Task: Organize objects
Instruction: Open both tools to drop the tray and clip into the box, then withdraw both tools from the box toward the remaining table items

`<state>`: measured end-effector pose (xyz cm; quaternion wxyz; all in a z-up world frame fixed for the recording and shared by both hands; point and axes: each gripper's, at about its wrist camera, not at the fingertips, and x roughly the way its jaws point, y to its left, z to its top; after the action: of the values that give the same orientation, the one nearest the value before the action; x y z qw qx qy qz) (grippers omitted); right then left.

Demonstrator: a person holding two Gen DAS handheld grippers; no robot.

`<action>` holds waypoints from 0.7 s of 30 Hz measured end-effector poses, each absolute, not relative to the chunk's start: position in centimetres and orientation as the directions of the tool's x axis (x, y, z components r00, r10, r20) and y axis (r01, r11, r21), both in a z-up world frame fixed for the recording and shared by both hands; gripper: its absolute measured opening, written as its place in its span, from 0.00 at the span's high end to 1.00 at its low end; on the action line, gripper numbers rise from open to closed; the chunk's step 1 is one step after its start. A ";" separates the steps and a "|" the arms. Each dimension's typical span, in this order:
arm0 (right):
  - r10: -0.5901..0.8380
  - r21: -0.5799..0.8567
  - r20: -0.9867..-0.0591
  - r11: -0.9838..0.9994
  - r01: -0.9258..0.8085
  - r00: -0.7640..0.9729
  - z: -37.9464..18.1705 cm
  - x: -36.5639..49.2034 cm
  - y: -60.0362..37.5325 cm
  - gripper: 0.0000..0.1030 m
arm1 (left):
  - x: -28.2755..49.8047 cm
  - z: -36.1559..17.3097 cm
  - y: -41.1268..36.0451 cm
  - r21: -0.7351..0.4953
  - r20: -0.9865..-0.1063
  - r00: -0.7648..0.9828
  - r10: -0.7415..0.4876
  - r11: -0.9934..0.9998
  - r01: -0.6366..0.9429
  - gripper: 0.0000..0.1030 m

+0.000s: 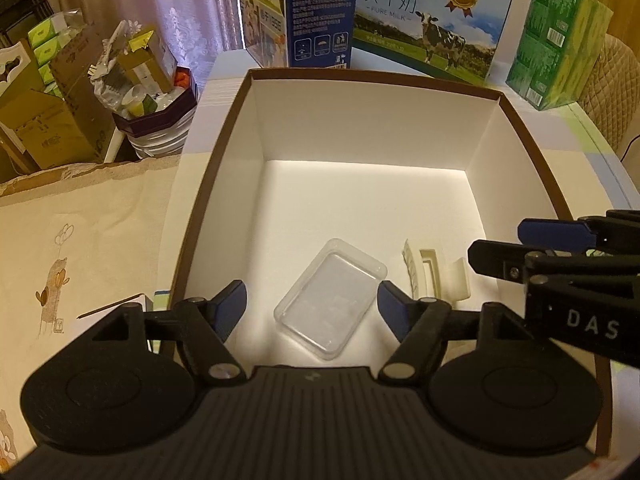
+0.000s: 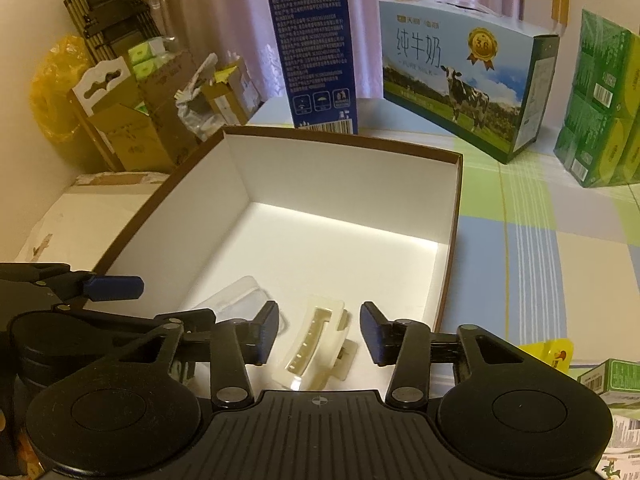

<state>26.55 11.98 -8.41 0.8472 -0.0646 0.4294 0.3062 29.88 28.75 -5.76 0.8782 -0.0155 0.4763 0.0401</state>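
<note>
Clear glossy plastic tray (image 1: 331, 305); cream plastic clip (image 2: 316, 344); matt white cardboard box (image 1: 360, 128) interior.

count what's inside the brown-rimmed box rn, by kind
Clear plastic tray: 1
Cream hair claw clip: 1
Total: 2, both on the floor of the box, near its front edge.

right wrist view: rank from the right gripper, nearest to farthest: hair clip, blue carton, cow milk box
1. hair clip: between the open right gripper fingers, on the box floor.
2. blue carton: upright behind the box's far wall.
3. cow milk box: farther back, right.
</note>
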 end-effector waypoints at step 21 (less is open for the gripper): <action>0.556 0.233 -0.699 0.772 -0.592 0.450 -4.2 21.0 5.3 0.30 | 21.5 -0.8 26.6 -0.054 -0.785 0.619 0.040 0.990 -0.132 0.18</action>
<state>21.03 5.27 -4.15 0.8512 -0.0223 0.4016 0.3371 21.48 26.64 -0.76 0.8980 -0.0534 0.4340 0.0479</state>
